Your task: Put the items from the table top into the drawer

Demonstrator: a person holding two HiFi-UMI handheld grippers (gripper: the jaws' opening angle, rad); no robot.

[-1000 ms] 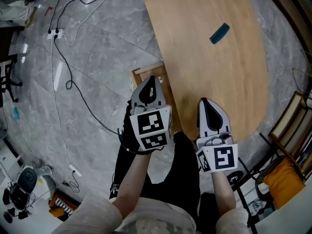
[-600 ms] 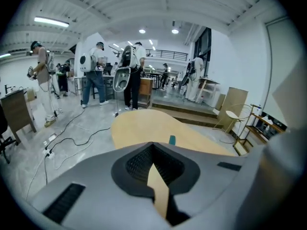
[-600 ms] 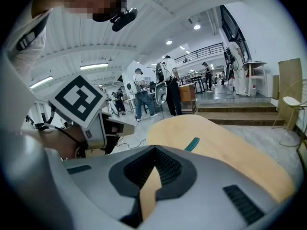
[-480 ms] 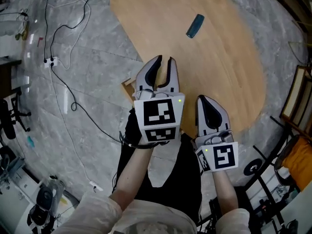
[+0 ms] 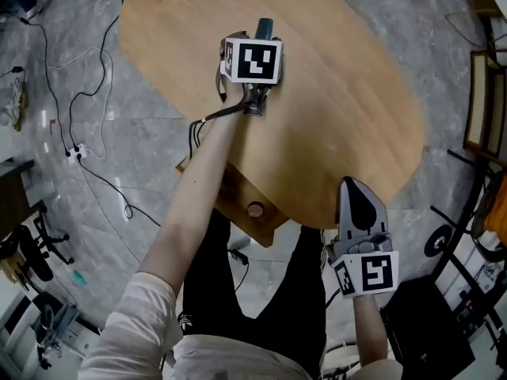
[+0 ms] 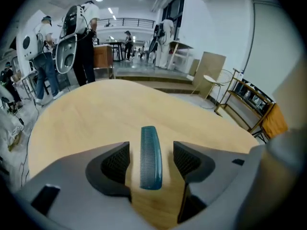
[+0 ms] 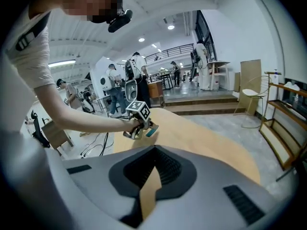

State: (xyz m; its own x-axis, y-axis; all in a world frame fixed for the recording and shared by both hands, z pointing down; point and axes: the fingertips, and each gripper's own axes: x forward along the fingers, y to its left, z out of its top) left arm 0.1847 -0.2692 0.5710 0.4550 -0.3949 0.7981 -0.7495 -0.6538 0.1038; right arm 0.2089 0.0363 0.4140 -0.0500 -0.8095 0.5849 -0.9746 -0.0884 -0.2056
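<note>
A teal comb [image 6: 150, 157] lies flat on the oval wooden table [image 5: 348, 93], far from me. My left gripper [image 6: 151, 146] reaches out over it; its jaws have just been opening and now stand open on either side of the comb, pads clear of it. In the head view only the comb's tip [image 5: 264, 27] shows past the marker cube. The right gripper view shows that gripper [image 7: 143, 127] and the comb [image 7: 151, 132] from afar. My right gripper [image 5: 354, 185] hovers shut and empty at the table's near edge. The wooden drawer [image 5: 231, 193] stands pulled out below the table's near-left edge.
A small round thing [image 5: 255, 209] lies in the drawer. Cables [image 5: 95, 172] and a power strip [image 5: 73, 153] trail over the grey floor at left. Wooden shelving [image 5: 483, 93] stands at the right. People and tables fill the hall behind the table.
My left gripper has swung from above the drawer far out over the table to the comb, and its jaws have opened. The right gripper has shifted a little along the near edge.
</note>
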